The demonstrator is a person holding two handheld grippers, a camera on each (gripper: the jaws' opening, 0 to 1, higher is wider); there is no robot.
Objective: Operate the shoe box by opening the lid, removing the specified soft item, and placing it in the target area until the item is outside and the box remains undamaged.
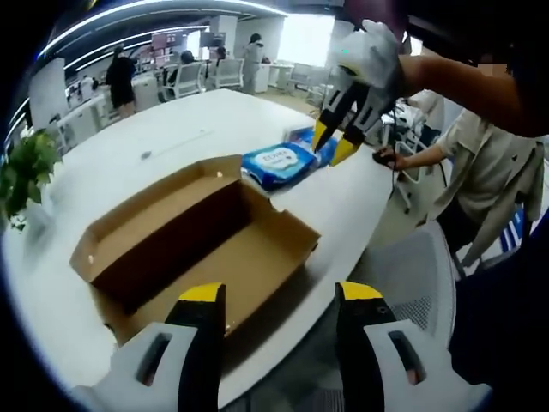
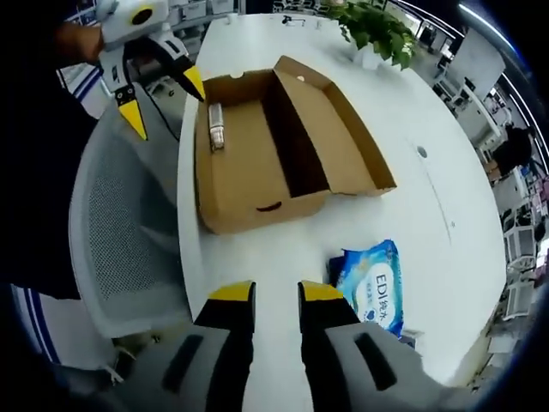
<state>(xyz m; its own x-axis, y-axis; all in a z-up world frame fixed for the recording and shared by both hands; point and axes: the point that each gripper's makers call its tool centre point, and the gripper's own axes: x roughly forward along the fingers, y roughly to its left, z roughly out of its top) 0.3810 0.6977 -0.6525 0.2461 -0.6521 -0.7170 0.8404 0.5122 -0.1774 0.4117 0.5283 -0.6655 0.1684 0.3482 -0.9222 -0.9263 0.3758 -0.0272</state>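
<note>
In the left gripper view, the shoe box (image 1: 197, 249) lies open on the white table (image 1: 129, 172), its lid folded flat toward the camera and its brown inside bare. The left gripper (image 1: 279, 296) rises from the bottom of the view just short of the box's near edge, over the table's rim, its yellow-tipped jaws spread wide with nothing between them. Beyond the far corner of the box, near it but not touching, lies the blue wipes pack (image 1: 279, 163), flat on the table. The right gripper (image 1: 334, 144) hangs just above the far end of that pack, held by a white-gloved hand (image 1: 369, 56); its jaws stand apart and hold nothing. To the far left of the box stands a green plant (image 1: 26, 172). Past the table's right edge, a seated person (image 1: 485, 163) rests a hand on the table. A grey mesh chair (image 1: 412, 283) stands close to the box's near side.

In the right gripper view, the shoe box (image 2: 274, 146) sits open ahead, lid spread out to its right. The right gripper (image 2: 276, 296) points at the table short of the box, its jaws close together with a narrow gap and empty. The wipes pack (image 2: 373, 283) lies outside the box, just right of those jaws. The left gripper (image 2: 163, 99) hovers at the box's left corner, jaws wide. The plant (image 2: 373, 30) stands beyond the box, and the chair (image 2: 129, 232) is to its left.
</note>
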